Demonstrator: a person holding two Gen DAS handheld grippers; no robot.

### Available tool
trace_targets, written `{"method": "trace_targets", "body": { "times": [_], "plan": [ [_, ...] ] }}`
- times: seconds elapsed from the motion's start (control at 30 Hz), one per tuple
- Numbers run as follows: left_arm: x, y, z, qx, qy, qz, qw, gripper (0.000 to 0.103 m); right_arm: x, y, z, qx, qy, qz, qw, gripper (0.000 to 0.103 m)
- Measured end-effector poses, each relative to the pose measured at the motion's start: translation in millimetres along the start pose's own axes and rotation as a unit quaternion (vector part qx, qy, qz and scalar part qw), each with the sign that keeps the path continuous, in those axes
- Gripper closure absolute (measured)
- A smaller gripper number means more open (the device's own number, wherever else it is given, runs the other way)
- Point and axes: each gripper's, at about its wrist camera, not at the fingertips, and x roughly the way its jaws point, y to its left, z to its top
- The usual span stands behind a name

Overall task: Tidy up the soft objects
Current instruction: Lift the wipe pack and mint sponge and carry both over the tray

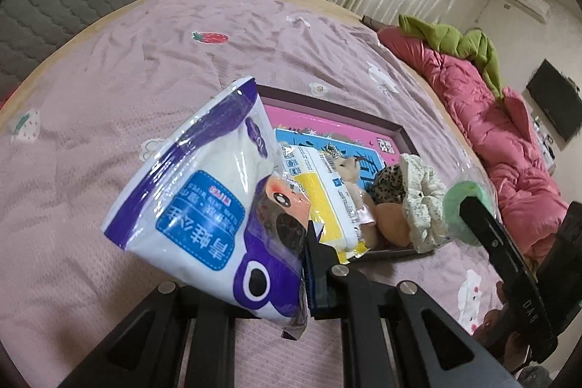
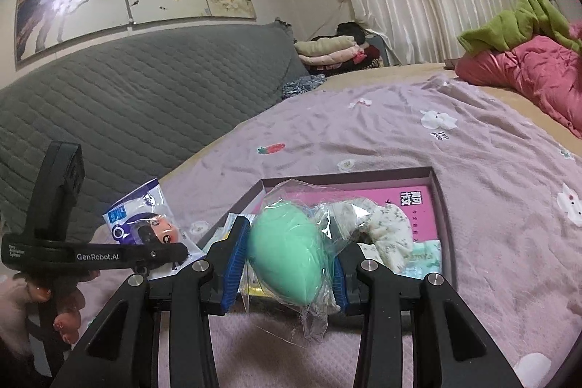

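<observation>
Clear plastic wrap blurs the edges of the green sponge (image 2: 287,260), so you cannot read its full outline. Your left tool (image 1: 305,264) has its left finger hidden behind the wipes pack (image 1: 203,202); it is clamped on the pack's lower edge, the pack's long axis rising up and left above the bed (image 1: 127,60). Your right tool (image 2: 287,273) is clamped on the sponge, long axis upright, held level in front of the tray (image 2: 442,206).
</observation>
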Motion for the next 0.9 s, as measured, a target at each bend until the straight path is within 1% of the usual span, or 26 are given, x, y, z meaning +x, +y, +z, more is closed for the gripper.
{"method": "trace_targets", "body": {
  "times": [0.17, 0.37, 0.77, 0.9],
  "plan": [
    [10, 2, 8, 0.010, 0.007, 0.002, 0.9999, 0.088, 11, 3, 3, -0.002, 0.000, 0.001, 1.000, 0.061],
    [26, 11, 14, -0.005, 0.015, -0.007, 0.9998, 0.088, 24, 8, 2, -0.015, 0.004, 0.002, 1.000, 0.061],
    [45, 8, 23, -0.004, 0.022, -0.013, 0.9997, 0.088, 40, 3, -4, -0.012, 0.020, -0.001, 1.000, 0.061],
    [52, 7, 24, -0.008, 0.027, -0.018, 0.9994, 0.088, 42, 3, -4, -0.018, 0.018, -0.006, 1.000, 0.061]
  ]
}}
